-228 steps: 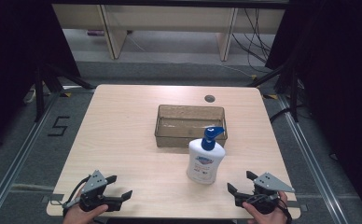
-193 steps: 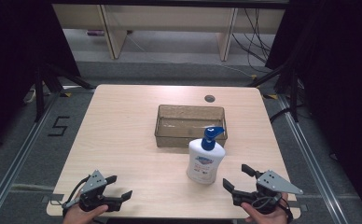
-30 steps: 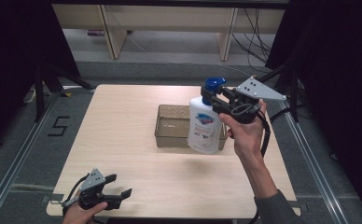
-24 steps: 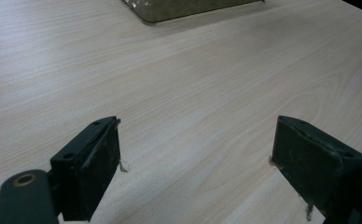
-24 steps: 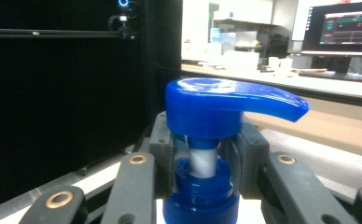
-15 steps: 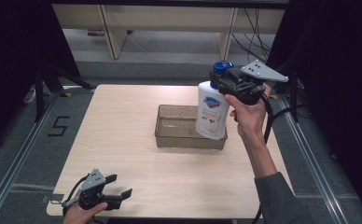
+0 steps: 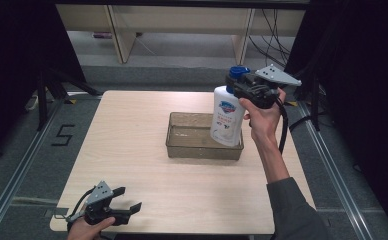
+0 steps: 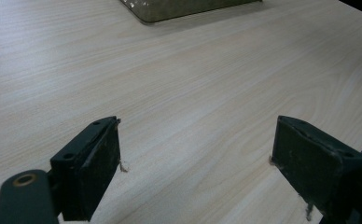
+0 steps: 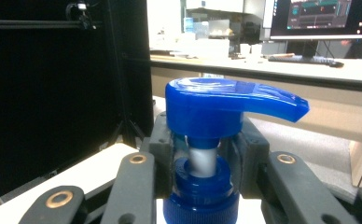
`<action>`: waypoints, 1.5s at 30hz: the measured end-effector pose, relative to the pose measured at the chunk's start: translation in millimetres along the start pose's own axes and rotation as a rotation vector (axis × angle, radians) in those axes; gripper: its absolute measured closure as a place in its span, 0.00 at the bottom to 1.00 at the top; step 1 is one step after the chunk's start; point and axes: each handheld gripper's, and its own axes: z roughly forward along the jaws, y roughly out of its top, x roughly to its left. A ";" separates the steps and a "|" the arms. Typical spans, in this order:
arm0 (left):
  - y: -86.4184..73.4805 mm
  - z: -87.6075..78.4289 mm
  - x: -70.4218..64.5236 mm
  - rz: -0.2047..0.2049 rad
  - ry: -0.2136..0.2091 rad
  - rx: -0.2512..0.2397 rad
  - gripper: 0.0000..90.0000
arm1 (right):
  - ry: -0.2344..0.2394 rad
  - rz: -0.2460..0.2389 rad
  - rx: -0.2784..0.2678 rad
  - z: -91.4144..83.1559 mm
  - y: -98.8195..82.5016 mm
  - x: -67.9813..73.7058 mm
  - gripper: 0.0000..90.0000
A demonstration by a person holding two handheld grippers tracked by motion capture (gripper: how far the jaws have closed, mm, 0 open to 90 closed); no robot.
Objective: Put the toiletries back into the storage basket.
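A white soap bottle (image 7: 227, 117) with a blue pump head (image 7: 238, 72) hangs upright from my right gripper (image 7: 243, 89), which is shut on its neck just under the pump. In the high view the bottle's base overlaps the right end of the clear brownish bin (image 7: 182, 148). In the right gripper view the blue pump (image 9: 216, 107) rises between my right gripper (image 9: 202, 163) and its two jaws clamp the neck. My left gripper (image 7: 129, 198) rests at the table's front left edge, open. In its own view, the left gripper (image 8: 195, 172) has only bare wood between the jaws.
The light wooden table (image 7: 132, 130) carries the bin near its middle; a corner of the bin (image 8: 184, 7) is seen from the left gripper. Shelving and cables stand behind the table, with dark curtains at both sides.
The right gripper took the bottle from the table in front of the bin, lifted it, and over the last second carried it back and right over the bin's right end. The left gripper stayed put.
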 end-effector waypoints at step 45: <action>-0.1 -0.8 0.6 0.004 0.001 0.001 0.16 | -0.036 0.045 0.054 7.8 -53.9 -18.9 0.73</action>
